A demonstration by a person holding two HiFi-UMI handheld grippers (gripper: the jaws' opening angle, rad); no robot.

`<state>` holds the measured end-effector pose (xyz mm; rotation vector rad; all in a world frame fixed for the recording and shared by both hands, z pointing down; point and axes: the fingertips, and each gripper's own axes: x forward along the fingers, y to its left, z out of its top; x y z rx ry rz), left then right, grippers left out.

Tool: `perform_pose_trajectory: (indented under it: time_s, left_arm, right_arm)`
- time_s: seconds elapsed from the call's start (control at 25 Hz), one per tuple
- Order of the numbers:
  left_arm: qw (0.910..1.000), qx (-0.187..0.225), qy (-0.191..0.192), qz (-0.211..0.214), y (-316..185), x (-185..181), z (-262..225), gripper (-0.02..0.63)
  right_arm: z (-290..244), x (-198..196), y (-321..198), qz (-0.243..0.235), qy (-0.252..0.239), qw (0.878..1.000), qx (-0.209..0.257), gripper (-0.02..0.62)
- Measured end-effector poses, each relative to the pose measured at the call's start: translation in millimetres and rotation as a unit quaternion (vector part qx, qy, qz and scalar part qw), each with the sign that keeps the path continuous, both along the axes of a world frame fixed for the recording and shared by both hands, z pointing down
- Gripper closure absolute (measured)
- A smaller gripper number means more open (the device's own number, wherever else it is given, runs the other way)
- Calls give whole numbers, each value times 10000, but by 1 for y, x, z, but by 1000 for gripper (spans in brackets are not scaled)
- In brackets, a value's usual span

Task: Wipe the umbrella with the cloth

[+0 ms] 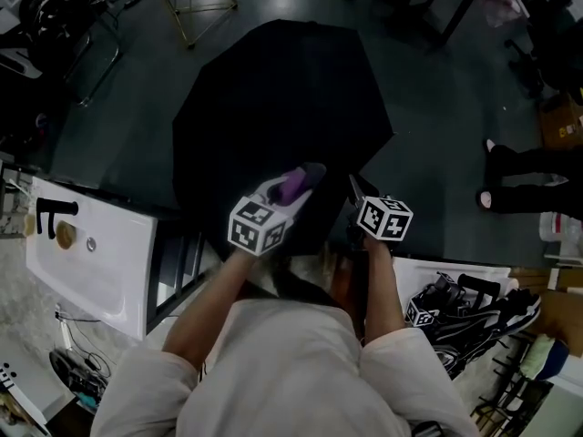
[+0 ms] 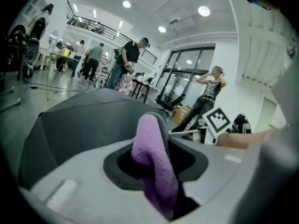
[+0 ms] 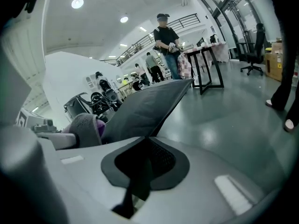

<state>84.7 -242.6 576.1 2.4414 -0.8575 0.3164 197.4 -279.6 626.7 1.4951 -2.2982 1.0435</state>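
An open black umbrella lies canopy up on the dark floor ahead of me. My left gripper is shut on a purple cloth and holds it over the canopy's near edge. In the left gripper view the cloth stands folded between the jaws, with the umbrella just beyond. My right gripper is at the canopy's near right rim. In the right gripper view a black strip of the umbrella runs down into its nearly closed jaws. The cloth shows at the left there.
A white basin unit stands at my left, and dark shoes lie on a white surface at my right. A person's legs stand on the floor at right. A gold wire frame is beyond the umbrella. People and tables are farther back.
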Motion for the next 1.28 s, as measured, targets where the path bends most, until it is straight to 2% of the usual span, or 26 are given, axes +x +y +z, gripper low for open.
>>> perform_pose_trajectory:
  time_s: [0.36,0.56,0.8,0.88,0.96,1.28]
  left_arm:
    - [9999,-102,-41,-61,21,-31,-2,466]
    - [9997,-153,-138,-140,46,-55,-3,466]
    - [9988,-117,-259,-399,73,-95,-11,466]
    - [9984,-83,-280,-477,81,-103,-13,466]
    - [9981,-51,-300,-542,87,-111,-15,466]
    - [9974,161,-273,-644,97,-132,-35,466]
  right_arm:
    - [16,-8,37,-255,397,9984,-303,545]
    - [28,-5,62,-17,496,9978,-449,529]
    - [44,-6,88,335,312,9972,-586,529]
    - [45,-4,96,358,367,9971,-560,503]
    - [41,-2,99,371,397,9973,-490,451]
    - [5,-10,120,330,559,9977,-214,383]
